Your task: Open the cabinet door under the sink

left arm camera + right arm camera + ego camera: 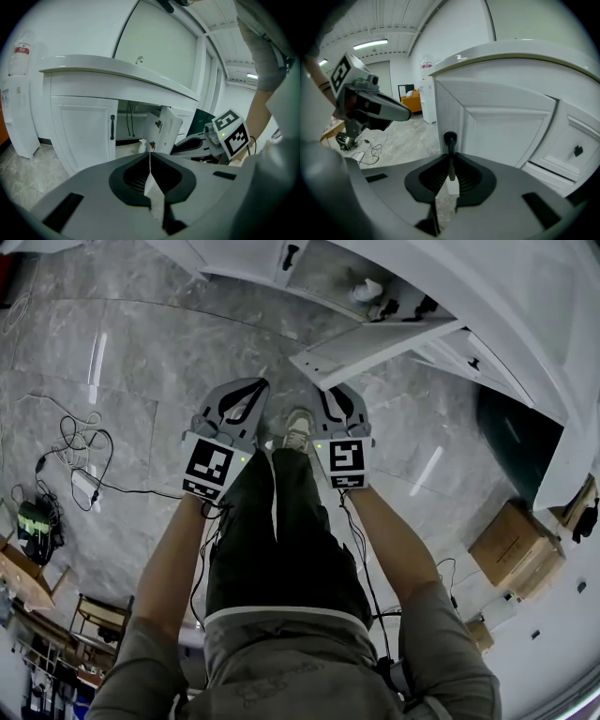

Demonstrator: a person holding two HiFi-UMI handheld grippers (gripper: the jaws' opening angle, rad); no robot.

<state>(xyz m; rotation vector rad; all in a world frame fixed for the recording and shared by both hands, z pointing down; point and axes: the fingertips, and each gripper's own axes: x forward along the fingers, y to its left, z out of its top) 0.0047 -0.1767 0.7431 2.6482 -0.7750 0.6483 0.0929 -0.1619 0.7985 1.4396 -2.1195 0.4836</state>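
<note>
Most of the cabinet (93, 90) interior is hidden. The head view cuts it off at the top edge and shows only a white object (367, 289) and dark fittings too small to identify. The left gripper view shows pipes (130, 123) in shadow beside the open door (375, 345). The handle (450, 139) is partly covered by jaws, so only its top knob and a short length of bar show. How each tool is gripped is hidden behind its marker cube (208, 465). Both forearms (173, 559) reach forward and down, roughly parallel, either side of the legs, with one shoe (298, 427) between the two tools. Right gripper (449, 157): jaws closed onto the black handle, bar running between the pads, tip at the free edge of the door. The door stands well out from the cabinet, under the counter (117, 72). Left gripper (150, 157): jaws together, tips meeting, nothing between them, held in the air just beside the right one and clear of the cabinet. The second door (82, 136), at the left of the left gripper view, is closed. Floor: cables (75, 442) to the person's left, a cardboard box (514, 542) to the right.
</note>
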